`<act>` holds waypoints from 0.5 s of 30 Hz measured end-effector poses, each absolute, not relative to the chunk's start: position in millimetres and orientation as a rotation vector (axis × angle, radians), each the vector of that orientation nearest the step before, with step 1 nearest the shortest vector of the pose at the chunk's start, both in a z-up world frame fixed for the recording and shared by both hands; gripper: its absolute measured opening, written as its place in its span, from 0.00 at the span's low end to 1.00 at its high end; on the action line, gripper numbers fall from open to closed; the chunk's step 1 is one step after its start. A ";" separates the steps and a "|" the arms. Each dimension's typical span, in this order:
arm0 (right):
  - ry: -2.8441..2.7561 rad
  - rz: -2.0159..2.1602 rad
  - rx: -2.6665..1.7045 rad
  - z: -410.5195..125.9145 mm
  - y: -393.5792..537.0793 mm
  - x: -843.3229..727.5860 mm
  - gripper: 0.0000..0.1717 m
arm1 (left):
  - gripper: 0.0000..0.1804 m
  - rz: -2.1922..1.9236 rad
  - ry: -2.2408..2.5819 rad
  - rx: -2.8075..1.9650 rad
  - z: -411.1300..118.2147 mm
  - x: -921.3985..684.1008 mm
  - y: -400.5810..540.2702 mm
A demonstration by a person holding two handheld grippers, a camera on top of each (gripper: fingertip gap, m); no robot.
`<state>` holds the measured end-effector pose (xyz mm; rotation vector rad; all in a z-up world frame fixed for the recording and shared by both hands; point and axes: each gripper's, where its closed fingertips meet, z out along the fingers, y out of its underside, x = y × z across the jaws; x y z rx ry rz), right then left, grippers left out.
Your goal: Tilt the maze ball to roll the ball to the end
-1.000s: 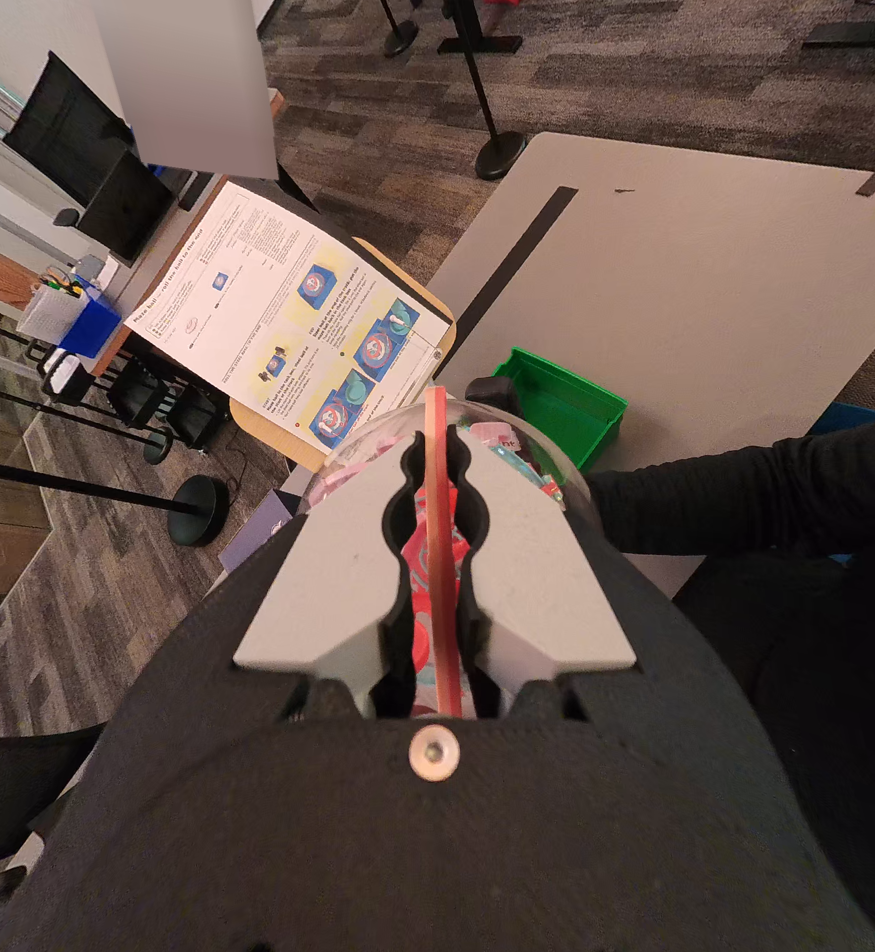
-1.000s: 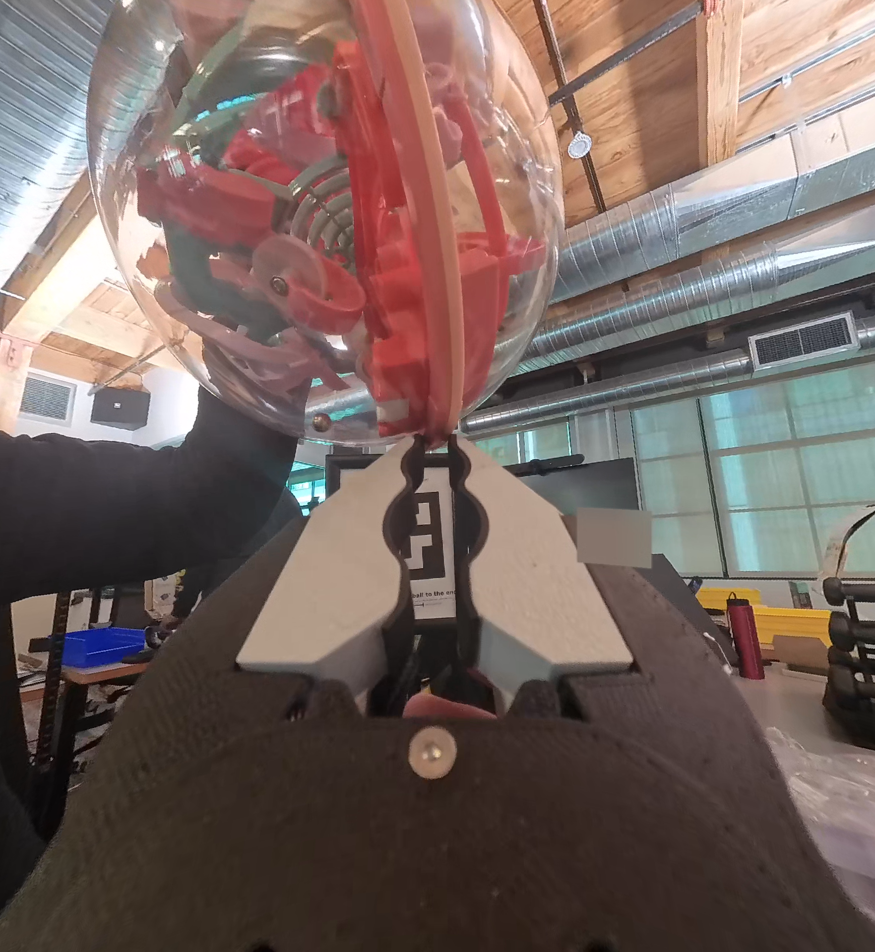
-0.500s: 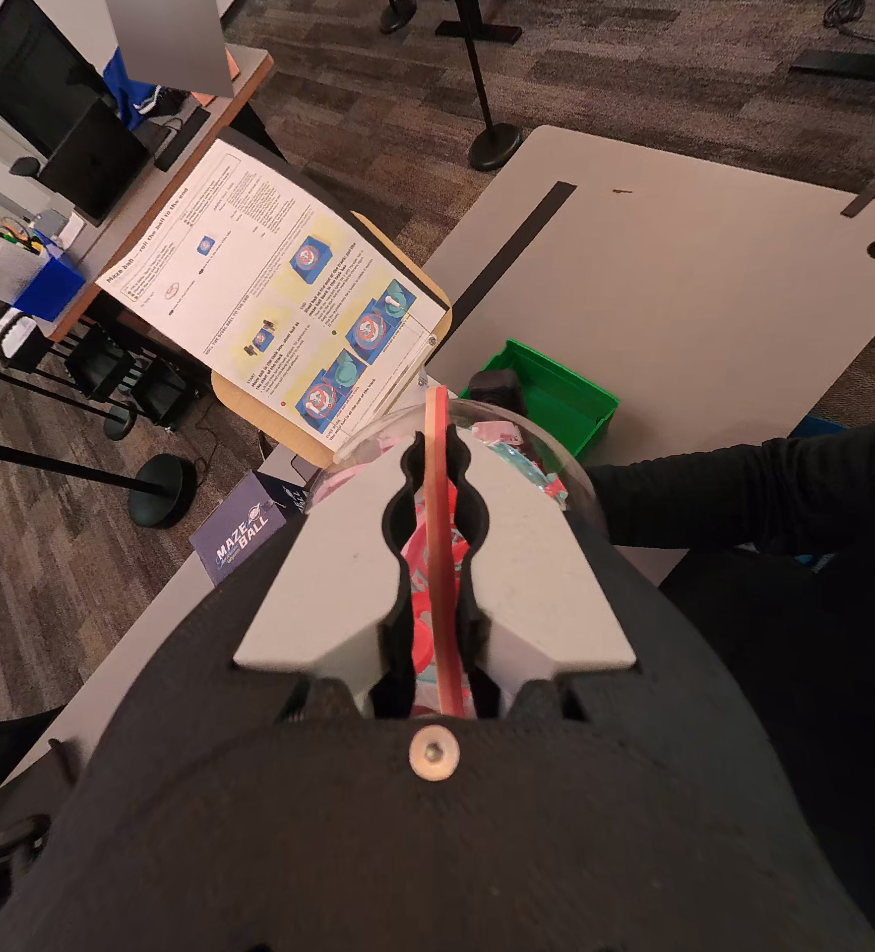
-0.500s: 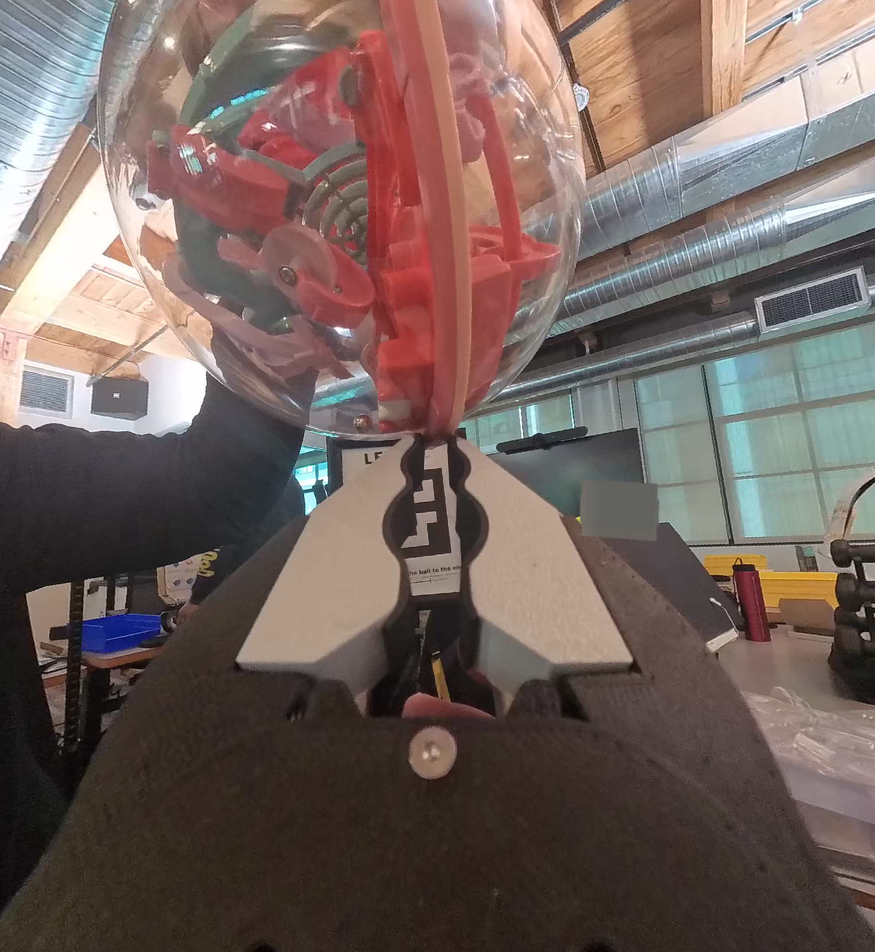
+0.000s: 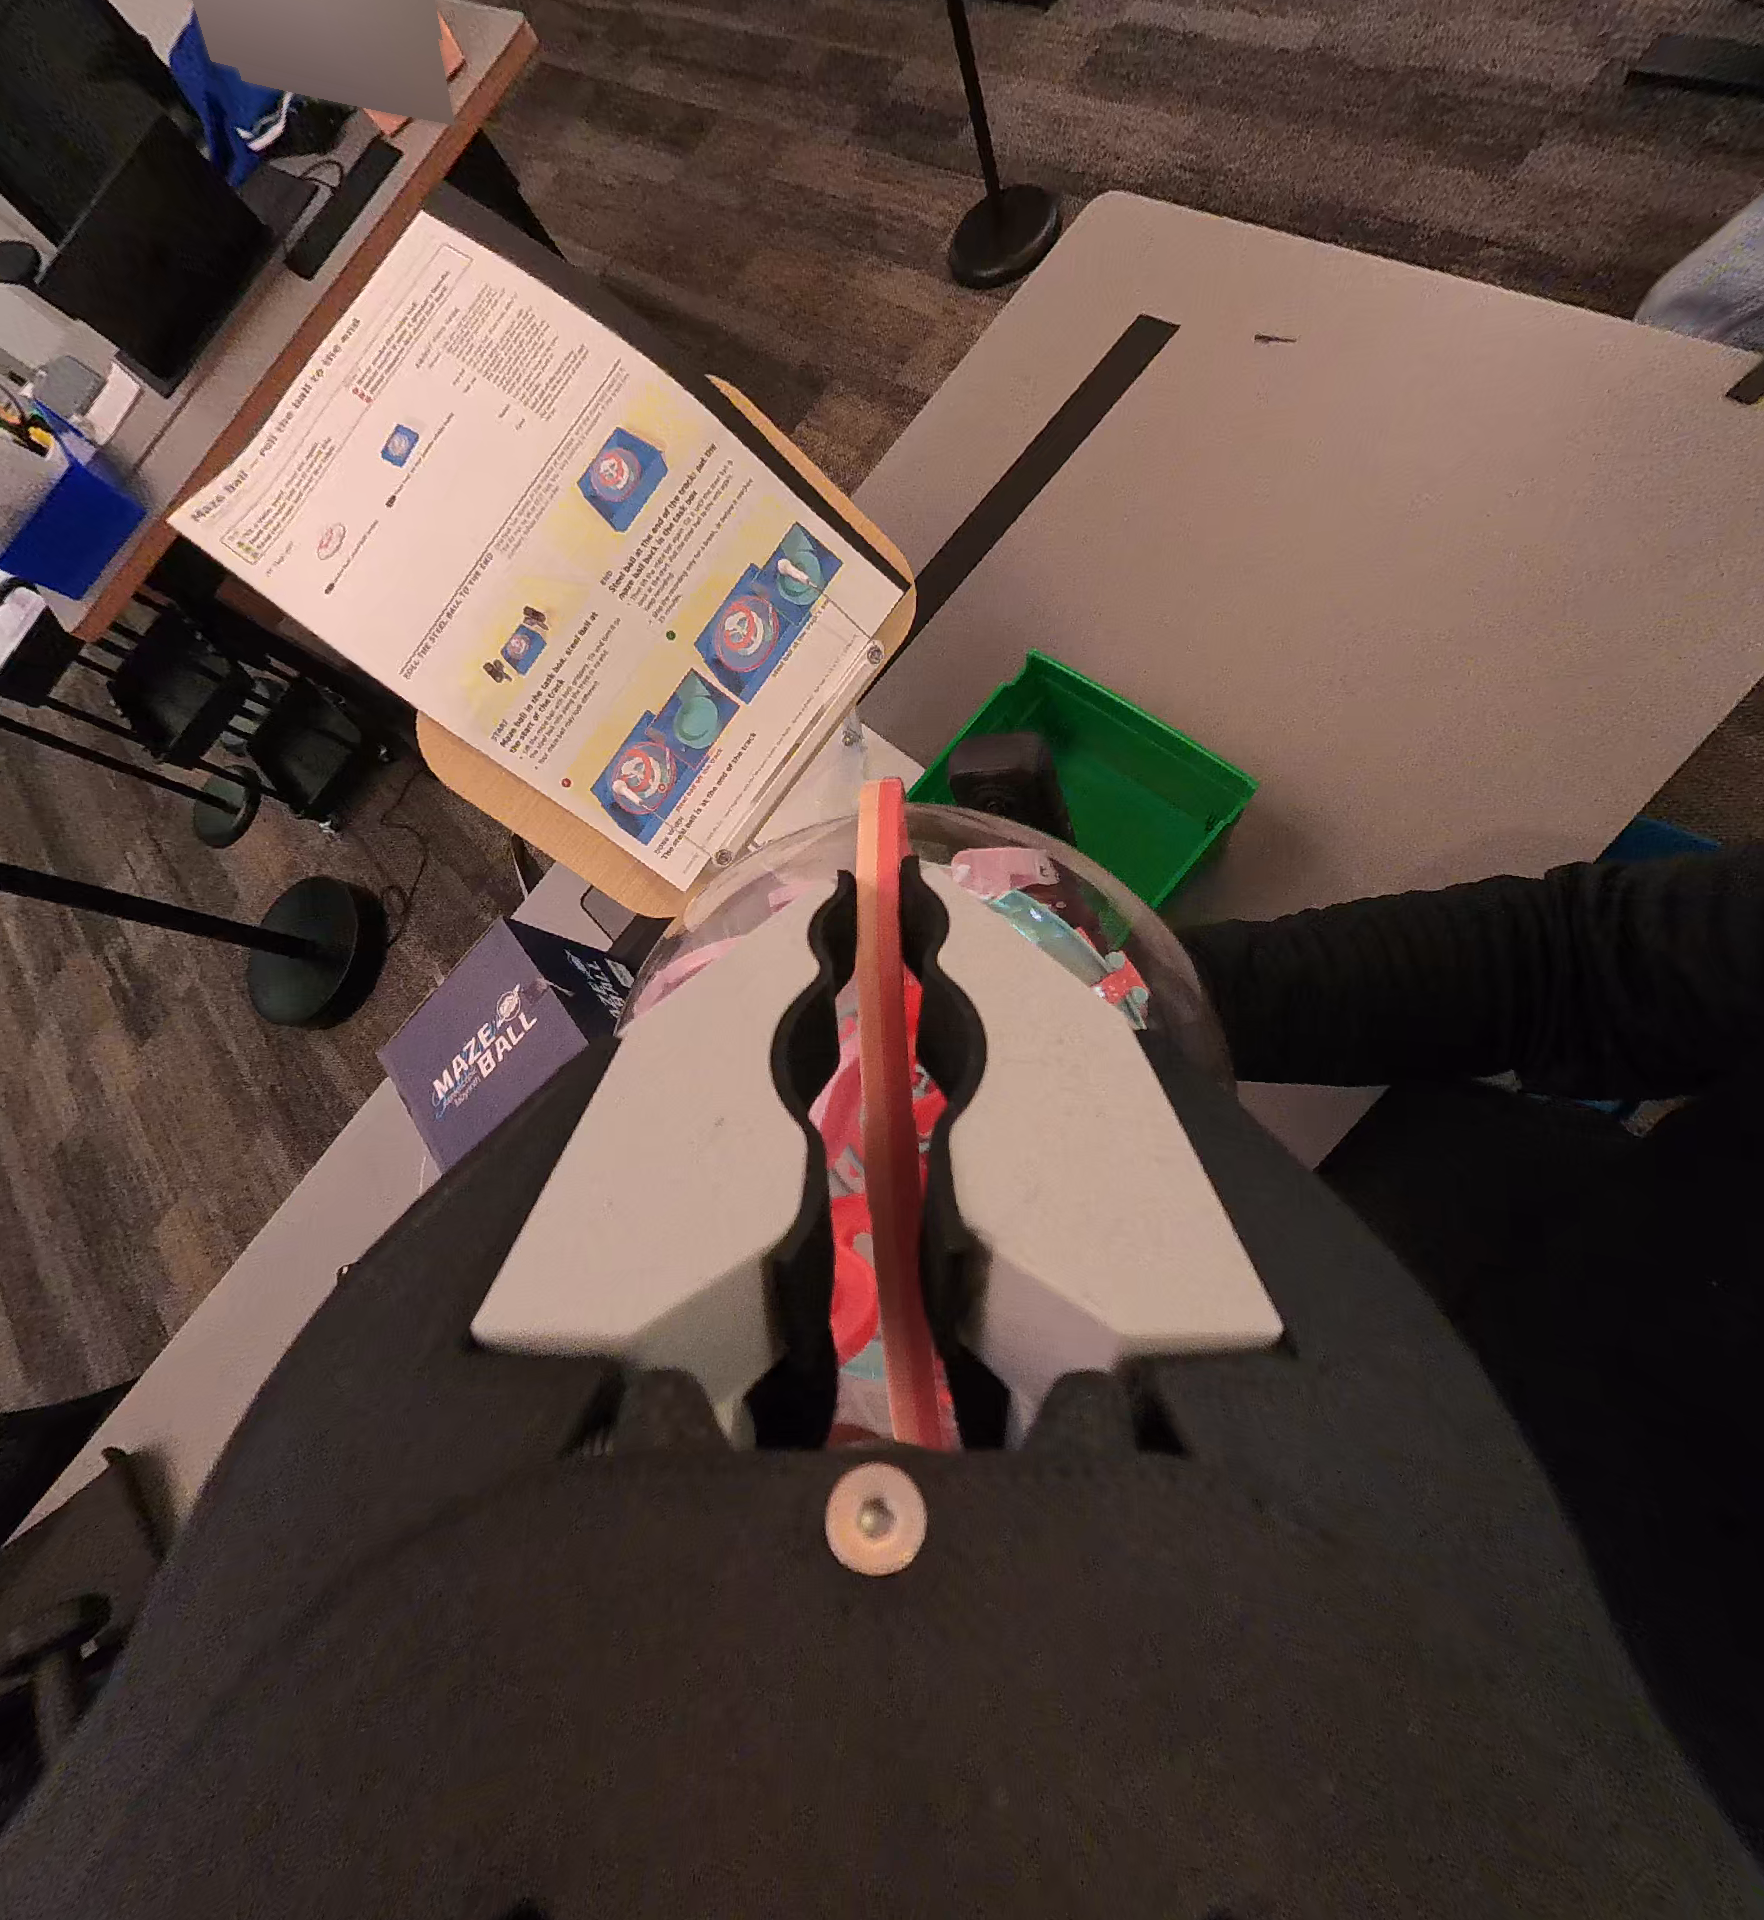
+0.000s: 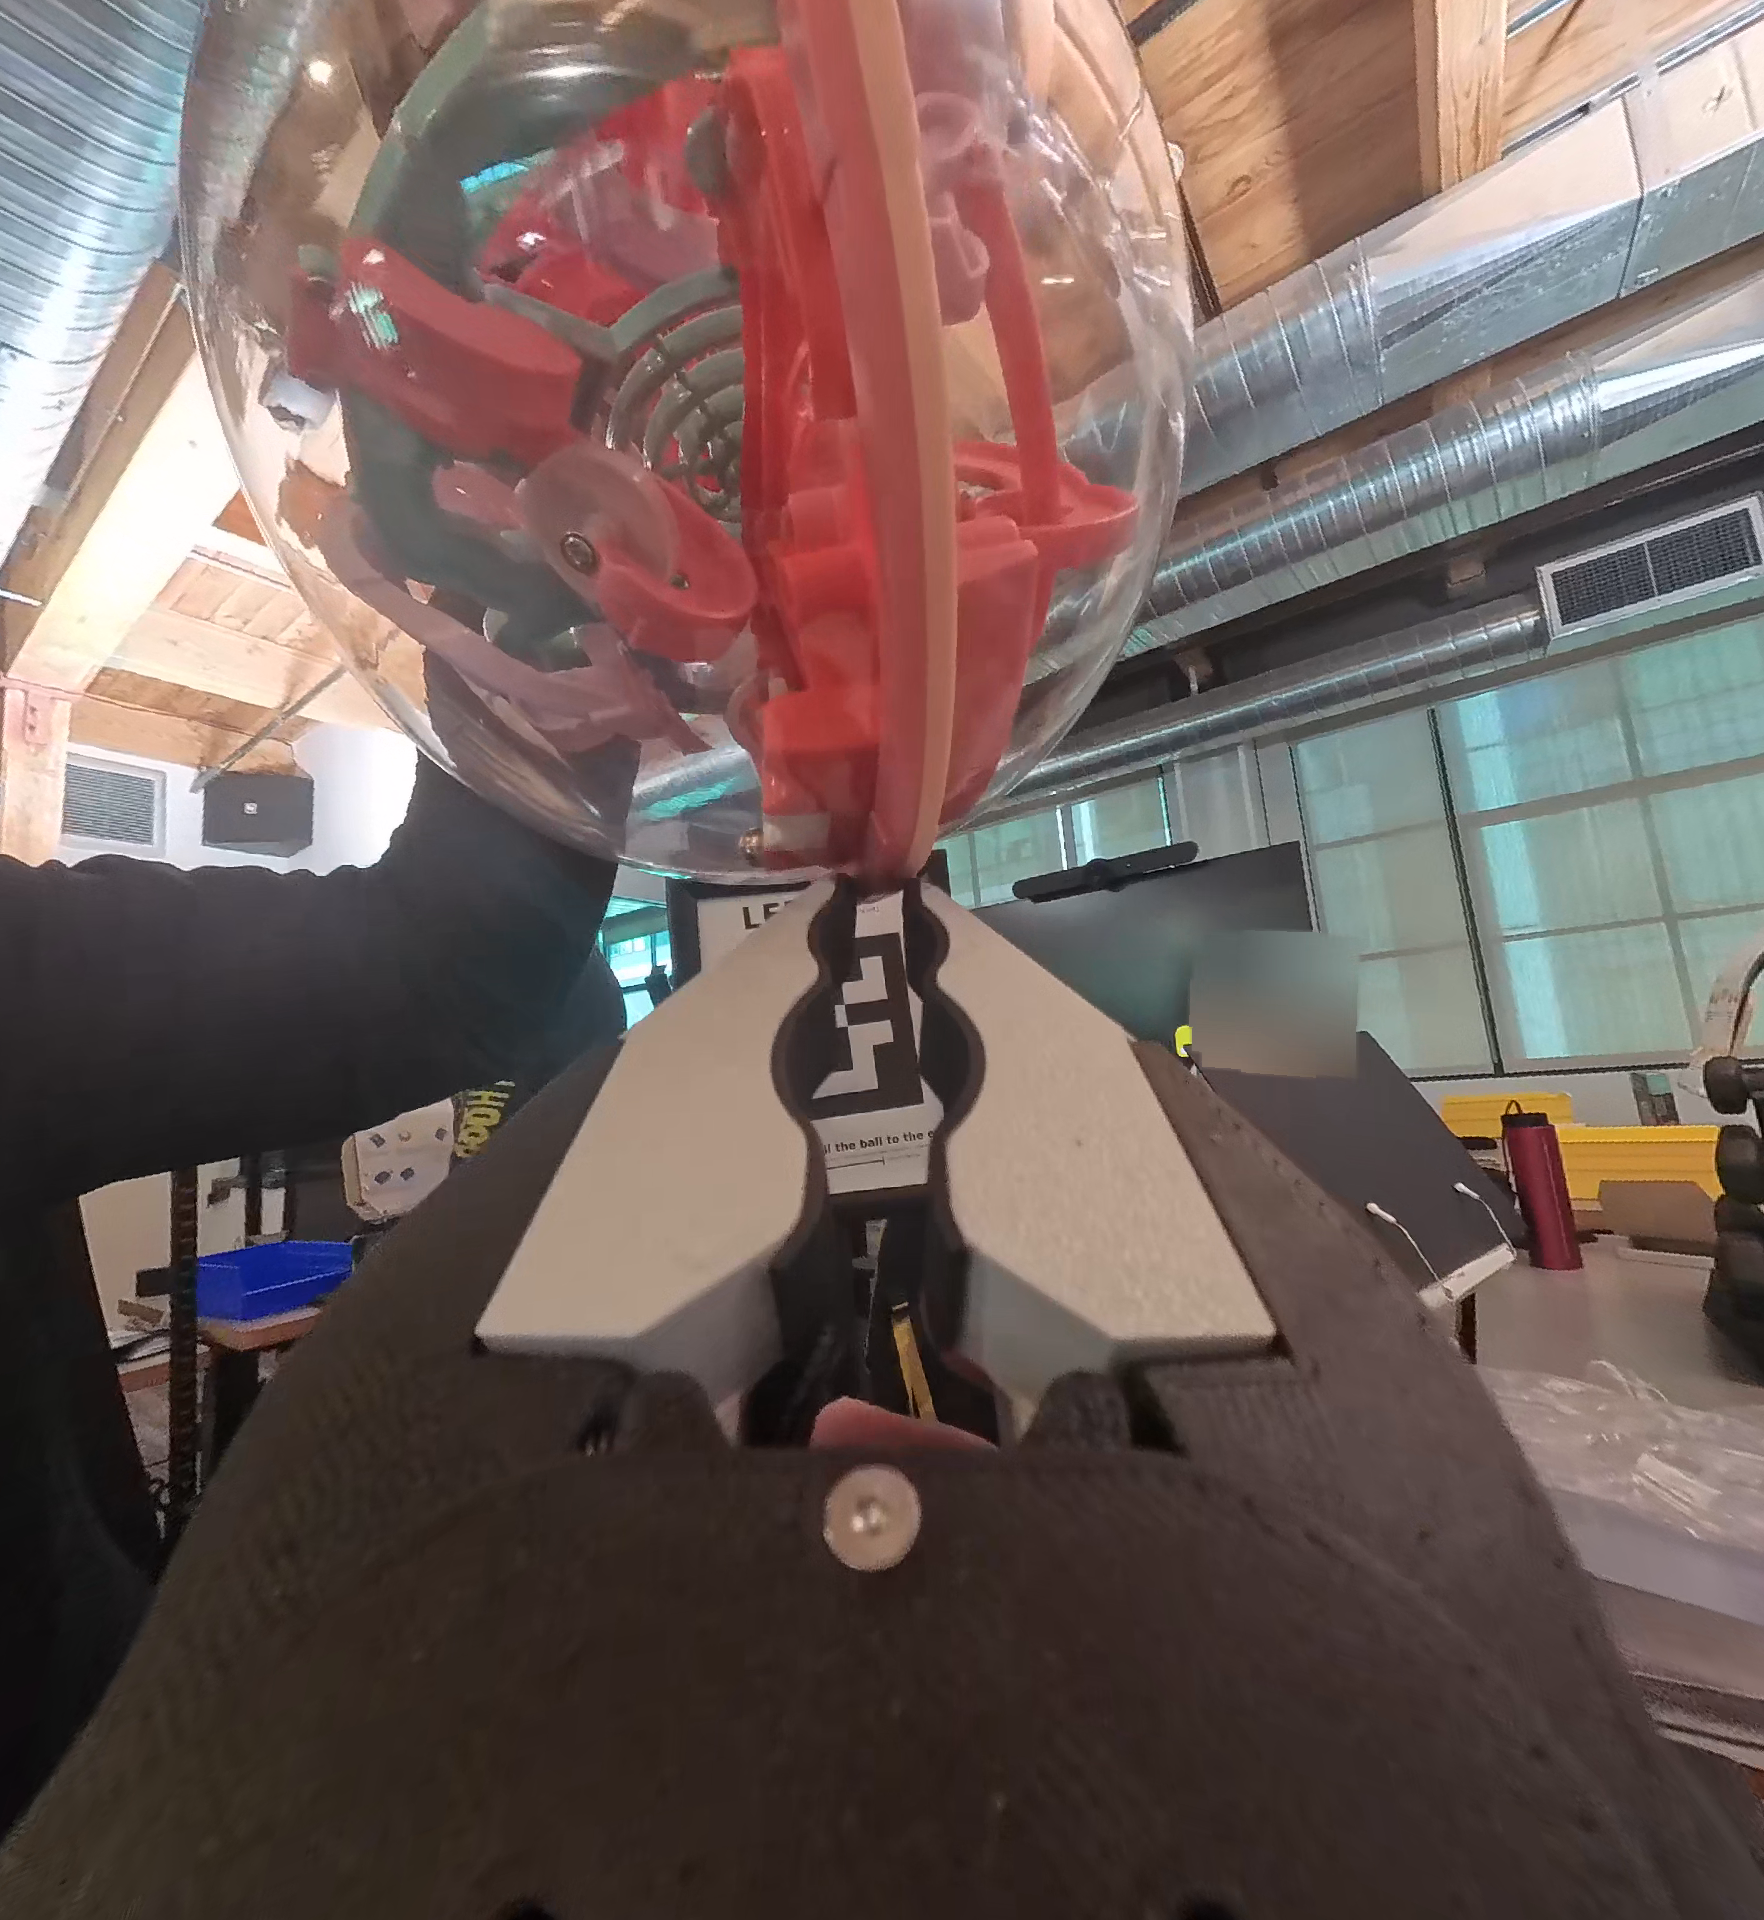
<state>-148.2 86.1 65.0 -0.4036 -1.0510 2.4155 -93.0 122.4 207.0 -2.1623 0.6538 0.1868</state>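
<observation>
My left gripper (image 5: 883, 894) pinches the maze ball (image 6: 680, 416) rim from above, my right gripper (image 6: 873, 894) from below, its small ball (image 6: 750, 844) lowest.

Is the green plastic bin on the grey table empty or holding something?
Holding something: a black object sits in the green plastic bin's near corner.

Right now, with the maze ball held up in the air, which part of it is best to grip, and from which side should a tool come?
Grip the thin red-and-cream ring that rims the clear maze ball. The globe is smooth and round and offers the pads nothing flat; the ring is a narrow, flat fin. Come edge-on, in its plane, as the left tool does from above and the right tool from below.
</observation>
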 end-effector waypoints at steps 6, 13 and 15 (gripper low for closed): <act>-1.059 2.426 -0.421 63.2 86.1 -146.8 0.03 | 0.04 0.167 0.636 -2.175 205.9 -96.1 126.0; -1.079 2.461 -0.548 42.6 80.1 -152.1 0.03 | 0.04 0.083 0.582 -2.210 186.2 -113.0 127.4; -1.073 2.467 -0.595 33.3 77.0 -153.0 0.04 | 0.04 0.051 0.565 -2.224 177.5 -118.2 127.0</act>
